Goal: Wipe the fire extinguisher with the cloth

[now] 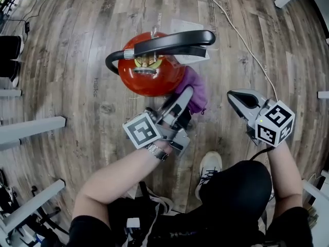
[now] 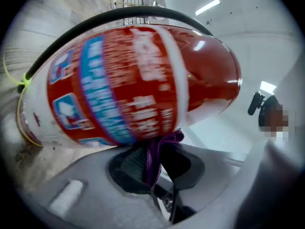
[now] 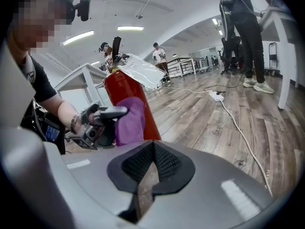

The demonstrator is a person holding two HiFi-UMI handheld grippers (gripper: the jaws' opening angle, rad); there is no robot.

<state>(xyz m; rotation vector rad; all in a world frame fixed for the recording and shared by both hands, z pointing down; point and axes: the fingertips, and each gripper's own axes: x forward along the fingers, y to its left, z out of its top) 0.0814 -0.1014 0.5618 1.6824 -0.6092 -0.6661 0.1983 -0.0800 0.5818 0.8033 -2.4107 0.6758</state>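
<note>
Nearest, a white shoe [image 1: 209, 168] is planted on the wooden floor [image 1: 77, 107], and bare boards are left open around it. On the left side of the head view the open floor is closed off by white table legs [image 1: 31, 128]. On the right a white cable [image 1: 241, 40] is laid across the boards, and in the right gripper view it is seen to lead to a power strip [image 3: 217, 97].

Just ahead of the shoe, the left gripper [image 1: 186, 98] is carried on a bent forearm that is stretched forward, and it is held about level. Its jaws are closed on a purple cloth [image 1: 194, 89]. In the left gripper view a fold of the cloth is pinched between the pads, and the cloth is pressed against the printed label of the fire extinguisher [image 1: 151, 72].

The right gripper [image 1: 232, 94] is held apart from the extinguisher, to its right, and is tilted down toward the floor. Its jaws are pressed together, pad against pad.

The extinguisher is stood upright on the floor in front of the person, with open boards on every side but the one taken by the left gripper. The cloth is laid against the right side of its red body. A black hose [image 1: 159, 44] is arched over its top, and a clear plastic tag [image 3: 143, 70] is hung at its neck.

Farther off, in the right gripper view, a long stretch of open floor is seen. Tables [image 3: 186, 63] are set at its far end, and standing people [image 3: 245, 27] are placed well away from the extinguisher.
</note>
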